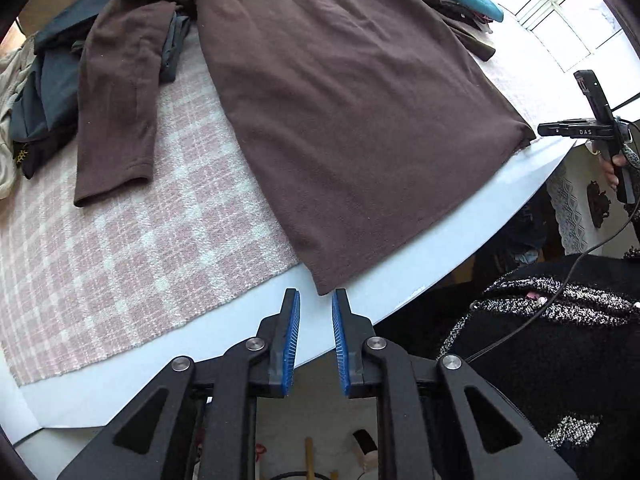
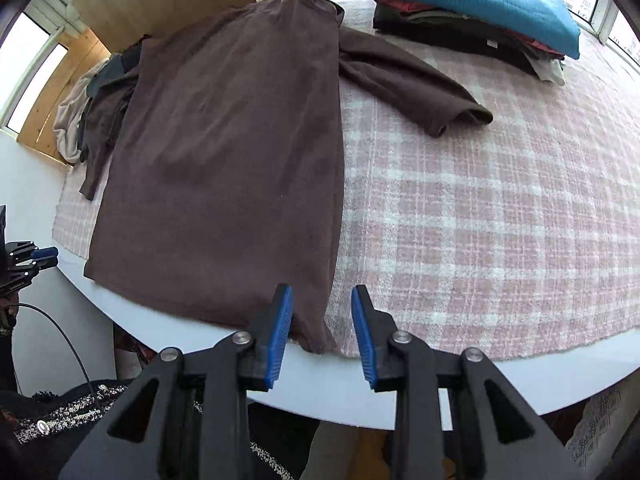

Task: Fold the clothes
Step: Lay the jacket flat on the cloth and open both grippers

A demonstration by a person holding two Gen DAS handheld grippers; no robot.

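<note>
A brown long-sleeved top lies flat on the pink checked cloth, hem at the table's near edge. Its left sleeve lies spread to the left. In the right wrist view the top fills the left half, its right sleeve angled out to the right. My left gripper is open and empty, just short of the hem's left corner. My right gripper is open and empty, its fingers on either side of the hem's right corner. The right gripper also shows in the left wrist view.
A heap of grey and beige clothes lies at the far left. A stack of folded clothes with a teal piece on top stands at the far right. The white table edge curves close to me. A cable hangs by my dark sleeve.
</note>
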